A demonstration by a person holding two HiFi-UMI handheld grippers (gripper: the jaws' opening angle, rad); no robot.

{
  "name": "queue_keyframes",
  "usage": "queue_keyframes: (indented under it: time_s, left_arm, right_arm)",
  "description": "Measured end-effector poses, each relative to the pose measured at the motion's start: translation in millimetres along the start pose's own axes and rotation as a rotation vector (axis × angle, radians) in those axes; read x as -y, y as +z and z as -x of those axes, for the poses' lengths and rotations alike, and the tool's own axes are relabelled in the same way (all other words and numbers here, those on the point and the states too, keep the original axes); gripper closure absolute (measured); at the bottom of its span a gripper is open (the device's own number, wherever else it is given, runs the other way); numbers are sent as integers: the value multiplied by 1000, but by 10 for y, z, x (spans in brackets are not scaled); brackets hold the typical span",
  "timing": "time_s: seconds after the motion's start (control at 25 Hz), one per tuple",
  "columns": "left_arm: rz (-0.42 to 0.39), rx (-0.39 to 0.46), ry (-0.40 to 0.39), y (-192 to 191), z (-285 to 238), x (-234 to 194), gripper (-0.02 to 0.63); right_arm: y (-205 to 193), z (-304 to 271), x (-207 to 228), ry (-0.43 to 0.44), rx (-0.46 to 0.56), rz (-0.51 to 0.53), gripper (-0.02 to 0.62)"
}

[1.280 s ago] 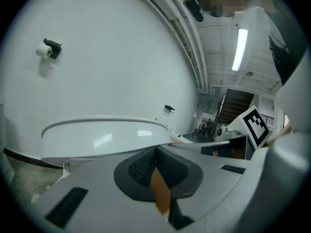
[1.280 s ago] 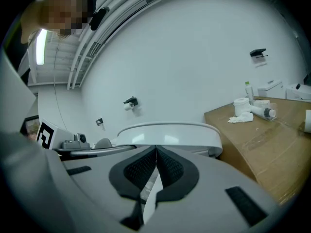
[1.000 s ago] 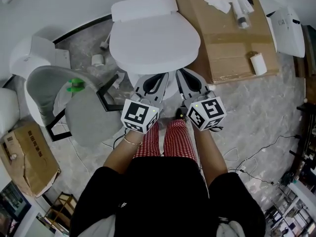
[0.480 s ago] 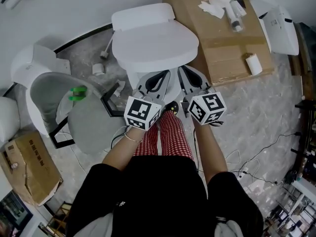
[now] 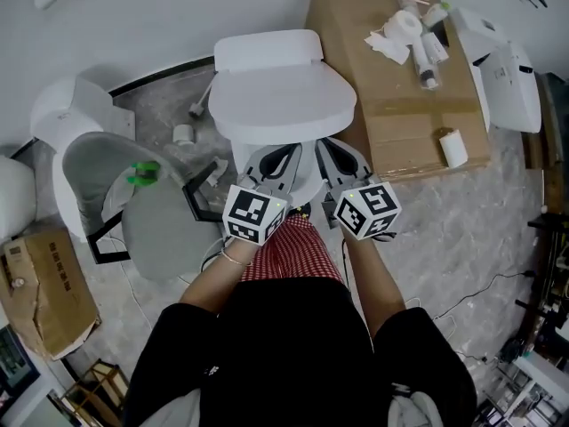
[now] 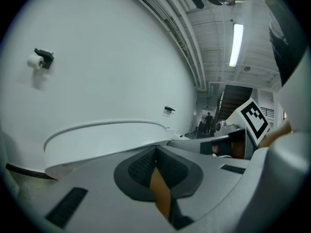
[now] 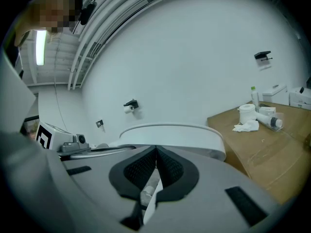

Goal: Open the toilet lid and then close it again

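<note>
My left gripper (image 5: pixel 283 157) and right gripper (image 5: pixel 331 154) have their fingers pressed together, holding nothing, just short of the lowered toilet lid (image 5: pixel 280 96); its smooth rim could slip off them and slam down

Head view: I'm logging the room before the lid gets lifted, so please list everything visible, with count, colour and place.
toilet: one, white, lid down, top centre
large cardboard box: one, brown, right of the toilet
paper roll: one, white, on the large box's near edge
bottles and tissue: small white heap, on the large box's far end
chair: one, grey, left of the toilet
green object: one, on the chair
small cardboard box: one, brown, lower left
left gripper: one, grey, shut, at the toilet's front
right gripper: one, grey, shut, beside the left one
</note>
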State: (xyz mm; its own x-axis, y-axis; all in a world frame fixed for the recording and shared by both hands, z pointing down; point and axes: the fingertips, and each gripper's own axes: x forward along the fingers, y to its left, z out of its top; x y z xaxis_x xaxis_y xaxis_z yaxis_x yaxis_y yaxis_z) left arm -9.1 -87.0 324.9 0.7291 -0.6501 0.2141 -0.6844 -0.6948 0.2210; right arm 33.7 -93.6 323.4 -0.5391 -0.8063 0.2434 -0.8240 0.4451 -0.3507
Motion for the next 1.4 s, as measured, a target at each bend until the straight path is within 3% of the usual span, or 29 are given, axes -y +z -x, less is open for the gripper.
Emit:
queue_keyframes:
  time_s: [0.24, 1.4]
  left_arm:
    - [25, 2, 29, 98, -100, -73, 602]
    - [-50, 84, 150, 741, -441, -486, 603]
  right_arm:
    - [105, -45, 24, 31, 14, -11, 575]
    - [723, -586, 51, 196, 5, 4, 575]
